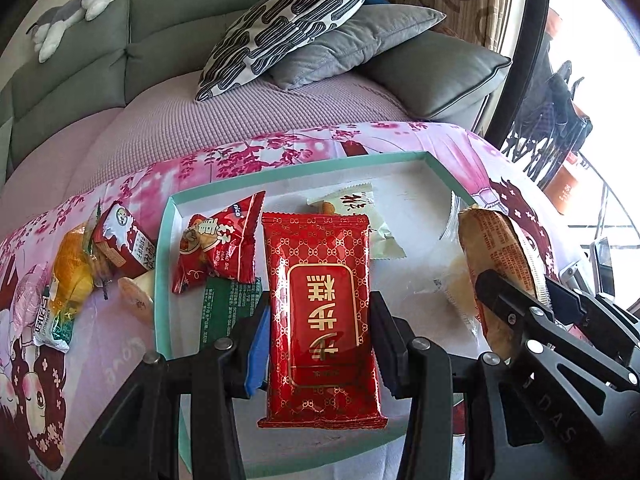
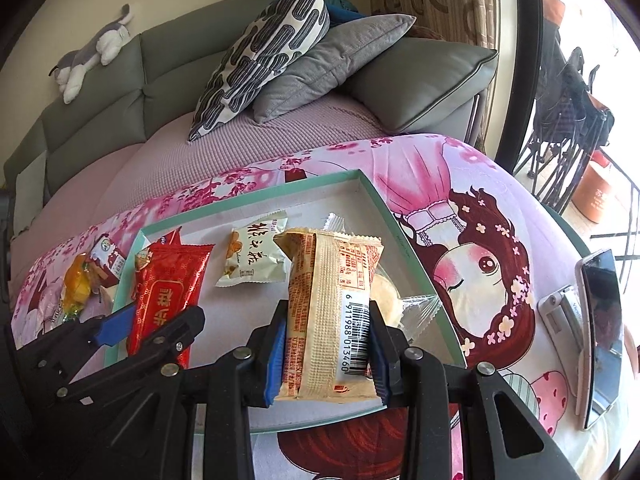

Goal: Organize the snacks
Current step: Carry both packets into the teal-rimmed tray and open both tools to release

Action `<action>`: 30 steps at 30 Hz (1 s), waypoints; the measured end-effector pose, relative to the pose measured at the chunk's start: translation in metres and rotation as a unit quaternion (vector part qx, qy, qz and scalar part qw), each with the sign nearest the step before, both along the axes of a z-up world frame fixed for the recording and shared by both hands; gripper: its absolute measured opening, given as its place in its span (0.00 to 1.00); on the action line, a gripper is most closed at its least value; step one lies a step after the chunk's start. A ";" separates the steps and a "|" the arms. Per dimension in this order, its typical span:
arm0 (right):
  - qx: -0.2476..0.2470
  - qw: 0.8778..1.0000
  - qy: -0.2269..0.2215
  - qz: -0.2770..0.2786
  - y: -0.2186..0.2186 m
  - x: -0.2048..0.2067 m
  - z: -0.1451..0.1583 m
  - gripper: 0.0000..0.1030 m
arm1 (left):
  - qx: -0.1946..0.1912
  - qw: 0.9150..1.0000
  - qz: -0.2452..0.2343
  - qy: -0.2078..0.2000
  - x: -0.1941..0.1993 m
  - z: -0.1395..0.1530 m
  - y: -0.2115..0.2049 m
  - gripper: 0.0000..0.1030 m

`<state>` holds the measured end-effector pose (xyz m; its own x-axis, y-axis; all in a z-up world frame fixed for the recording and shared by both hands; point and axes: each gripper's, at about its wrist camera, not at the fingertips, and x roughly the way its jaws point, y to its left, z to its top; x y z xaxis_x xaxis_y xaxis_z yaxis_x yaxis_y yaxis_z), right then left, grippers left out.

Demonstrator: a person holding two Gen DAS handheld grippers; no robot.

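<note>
My left gripper (image 1: 318, 312) is shut on a long red and gold snack pack (image 1: 320, 304) and holds it over the teal-rimmed white tray (image 1: 164, 272). My right gripper (image 2: 330, 324) is shut on a beige and orange snack pack (image 2: 332, 312) with a barcode, over the right part of the same tray (image 2: 404, 240). In the tray lie a small red pack (image 1: 216, 248), a green pack (image 1: 226, 308), a cream pack (image 2: 254, 256) and a clear-wrapped pale cake (image 2: 386, 296). The right gripper (image 1: 516, 292) also shows in the left wrist view, the left gripper (image 2: 156, 316) in the right wrist view.
Left of the tray on the pink cartoon tablecloth (image 2: 460, 184) lie a red and white pack (image 1: 124, 244), an orange-filled wrapper (image 1: 72, 276) and other loose snacks. A phone on a stand (image 2: 600, 332) is at the right. A sofa with cushions (image 1: 288, 28) stands behind.
</note>
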<state>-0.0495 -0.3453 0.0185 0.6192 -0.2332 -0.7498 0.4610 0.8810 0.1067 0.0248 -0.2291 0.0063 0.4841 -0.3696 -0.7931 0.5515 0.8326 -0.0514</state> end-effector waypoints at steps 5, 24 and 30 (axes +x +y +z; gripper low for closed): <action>-0.001 1.000 0.001 0.006 0.002 0.001 0.000 0.37 | 0.002 1.000 0.006 0.008 0.002 -0.003 0.001 0.46; -0.007 0.999 -0.001 0.041 0.019 0.009 0.004 0.37 | -0.006 0.999 0.050 0.008 0.008 0.011 0.027 0.57; -0.010 0.999 0.008 0.038 0.020 0.011 0.001 0.38 | -0.002 0.998 0.065 0.007 0.013 0.010 0.034 0.60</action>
<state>-0.0381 -0.3253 0.0192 0.6233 -0.2009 -0.7557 0.3937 0.9157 0.0813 0.0377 -0.1948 0.0160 0.5163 -0.3081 -0.7990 0.4382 0.8967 -0.0627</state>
